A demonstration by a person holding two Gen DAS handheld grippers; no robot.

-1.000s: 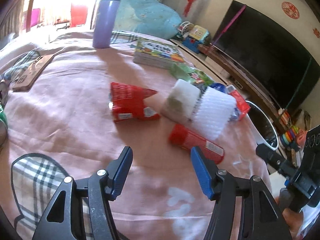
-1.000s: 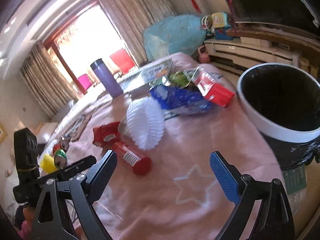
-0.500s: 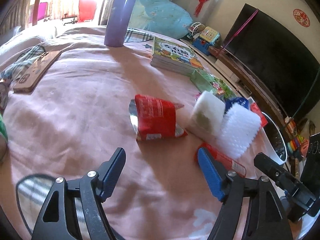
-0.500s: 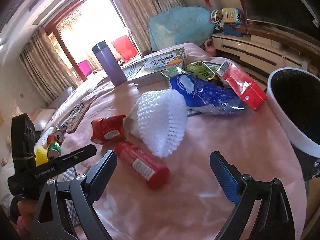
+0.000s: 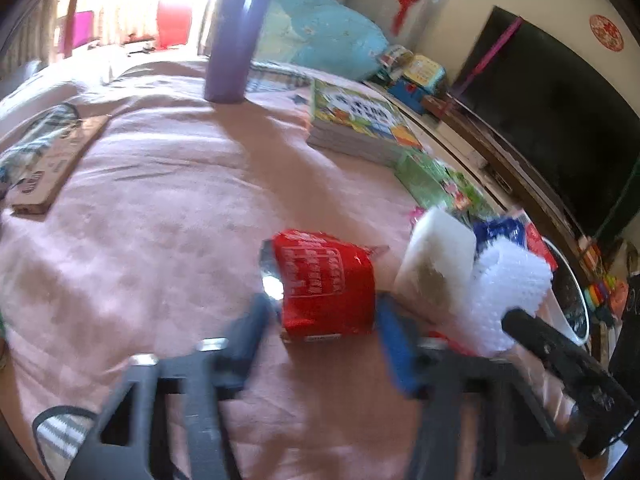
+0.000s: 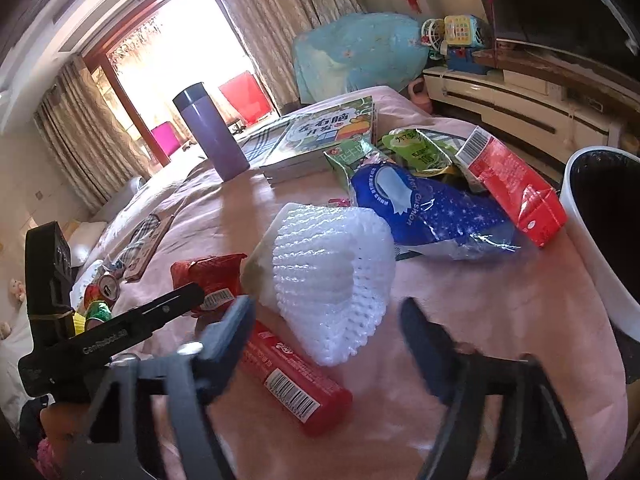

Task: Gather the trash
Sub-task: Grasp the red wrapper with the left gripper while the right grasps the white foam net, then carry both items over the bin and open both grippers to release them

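A: White foam net [image 6: 332, 280] near the pink cloth's [image 6: 460, 280] bin-side edge, light, springy; right gripper [image 6: 328, 332] closing around its rim, not yet pinching

B: Red wrapper [image 5: 326, 284] beside it: thin, crinkly; left gripper [image 5: 320, 320] closing across its near edge, untouched

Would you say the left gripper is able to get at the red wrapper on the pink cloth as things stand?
Probably yes. The red wrapper lies flat, right ahead of the left gripper, nothing lies on top of it, and the closing fingers already flank it. The white block crowds one side.
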